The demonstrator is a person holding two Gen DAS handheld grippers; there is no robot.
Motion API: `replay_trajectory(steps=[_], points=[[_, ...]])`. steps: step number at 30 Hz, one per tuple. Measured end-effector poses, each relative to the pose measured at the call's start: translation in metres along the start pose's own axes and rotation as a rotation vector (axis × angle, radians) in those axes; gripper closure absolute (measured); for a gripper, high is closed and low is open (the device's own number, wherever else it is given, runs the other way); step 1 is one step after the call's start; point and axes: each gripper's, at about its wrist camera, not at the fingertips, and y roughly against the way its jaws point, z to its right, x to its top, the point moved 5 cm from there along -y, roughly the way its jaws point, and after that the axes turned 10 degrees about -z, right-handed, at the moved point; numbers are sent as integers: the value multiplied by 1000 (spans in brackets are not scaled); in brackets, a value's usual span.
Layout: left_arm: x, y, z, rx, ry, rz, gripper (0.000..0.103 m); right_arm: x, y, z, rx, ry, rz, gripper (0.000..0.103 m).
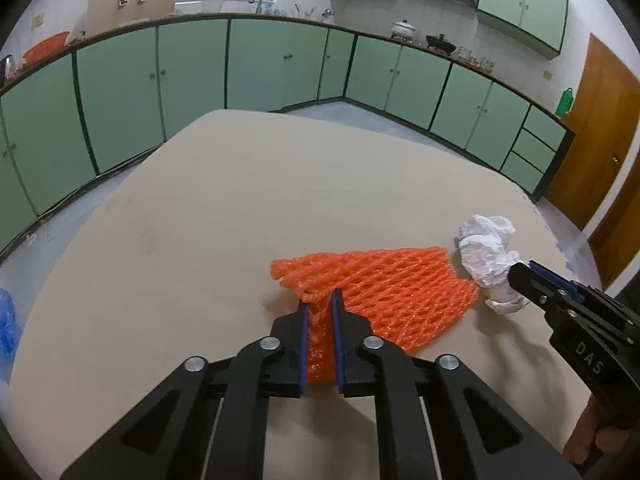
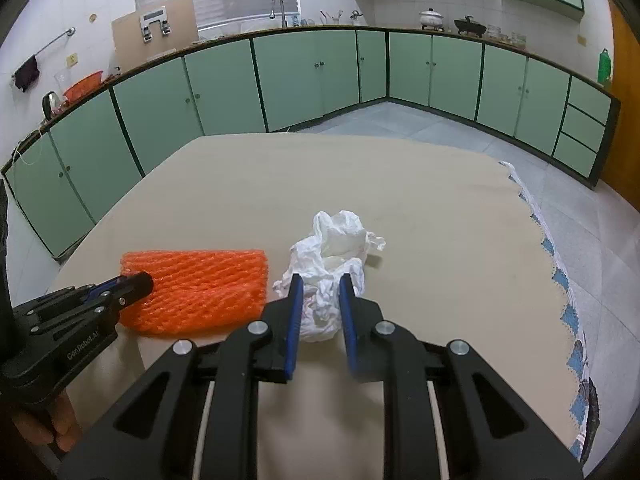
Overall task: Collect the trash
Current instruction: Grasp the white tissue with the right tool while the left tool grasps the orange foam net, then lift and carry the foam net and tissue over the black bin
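Observation:
An orange foam net sleeve lies flat on the beige table. My left gripper is shut on its near edge, with a bunch of the net pinched between the blue pads. Right of the net sits a crumpled white plastic bag. My right gripper is shut on the bag's near part, white plastic squeezed between its pads. In the right wrist view the left gripper comes in from the left over the orange net; in the left wrist view the right gripper reaches the white bag.
Green cabinets run around the room under a worktop with a sink tap, pots and an orange basin. A patterned cloth fringe hangs off the table's right edge. Something blue lies at the far left, off the table. A brown door stands right.

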Motion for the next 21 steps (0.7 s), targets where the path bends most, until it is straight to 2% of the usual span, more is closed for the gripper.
replay_trajectory(steps=[8, 11, 16, 20, 21], points=[[6, 19, 11, -36, -15, 48, 96, 0, 28, 13, 11, -22, 45, 88], [12, 27, 17, -47, -25, 69, 96, -1, 42, 19, 6, -19, 60, 96], [15, 40, 33, -65, -51, 97, 96, -7, 63, 37, 19, -50, 77, 97], [13, 44, 46, -68, -77, 106, 96, -16, 66, 46, 39, -76, 47, 96], [11, 44, 48, -71, -81, 104, 96, -18, 65, 46, 38, -73, 36, 93]])
